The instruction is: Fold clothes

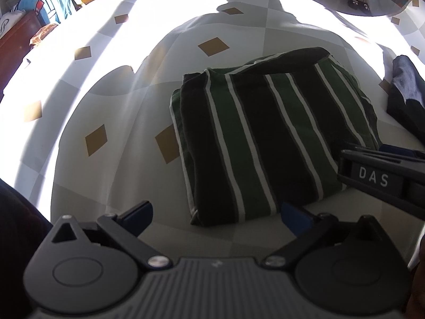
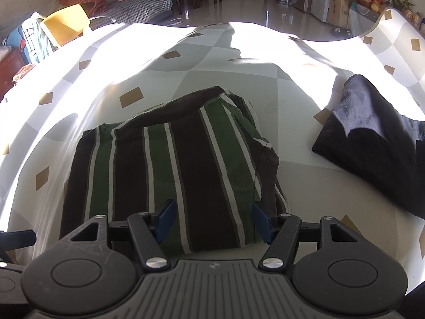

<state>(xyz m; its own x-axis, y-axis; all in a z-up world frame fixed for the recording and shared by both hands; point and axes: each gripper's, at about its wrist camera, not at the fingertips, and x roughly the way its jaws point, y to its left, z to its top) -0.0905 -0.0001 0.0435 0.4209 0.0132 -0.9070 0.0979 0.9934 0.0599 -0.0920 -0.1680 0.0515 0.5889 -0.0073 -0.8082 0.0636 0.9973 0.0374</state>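
A folded garment with green, black and white stripes [image 1: 268, 138] [image 2: 175, 170] lies flat on the checked cloth. My left gripper [image 1: 216, 216] is open at the garment's near edge, holding nothing; its right finger touches or nearly touches the hem. My right gripper [image 2: 213, 222] is open too, its blue pads [image 2: 166, 220] spread just above the garment's near part, with no cloth pinched. The right gripper's body marked DAS [image 1: 377, 178] shows at the right of the left wrist view, beside the garment's right edge.
A dark grey folded garment [image 2: 372, 138] [image 1: 406, 98] lies to the right of the striped one. The checked tablecloth [image 1: 106, 106] with tan diamonds covers the surface, partly in bright sun. Beyond the far edge are a yellow item [image 2: 66, 24], a sofa and a tiled floor.
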